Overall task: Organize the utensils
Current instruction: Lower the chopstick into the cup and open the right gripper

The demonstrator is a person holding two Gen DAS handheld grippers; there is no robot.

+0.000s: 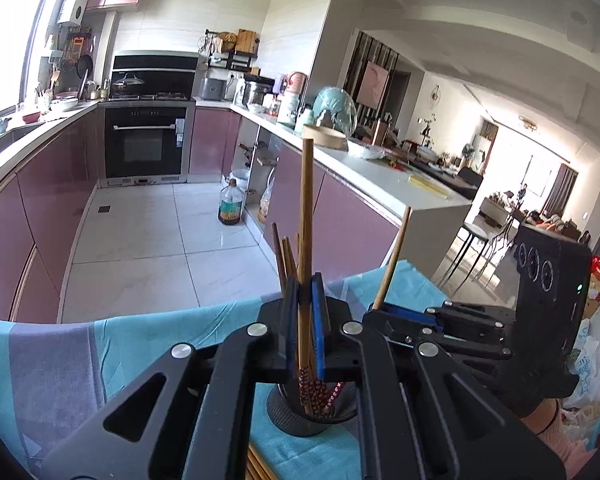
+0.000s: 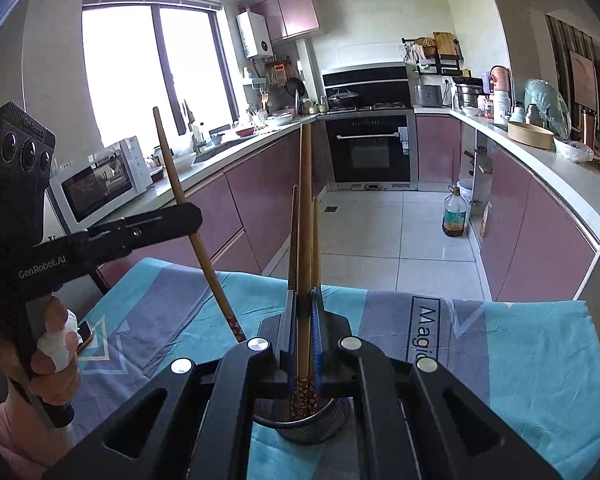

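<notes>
1. The left gripper (image 1: 305,292) is clamped on one wooden chopstick (image 1: 307,208) that stands nearly upright, its red-patterned end down in the mesh holder (image 1: 288,414).
2. The right gripper (image 2: 303,304) is closed tight on a second chopstick (image 2: 305,216), also close to upright, its patterned end inside the same holder, which sits just under the jaws.
3. The chopsticks are plain brown wood with a band of red and white pattern at one end; several more stand (image 1: 286,256) in the dark mesh cup, leaning slightly apart.
4. More chopsticks (image 1: 256,466) lie flat on the cloth near the holder.
5. The holder stands on a teal and grey cloth (image 2: 520,352) over the table, whose far edge drops to a white tiled floor (image 2: 400,248).
6. Beyond lie pink cabinets (image 2: 256,196) on both sides and an oven (image 2: 370,148) at the end.
</notes>
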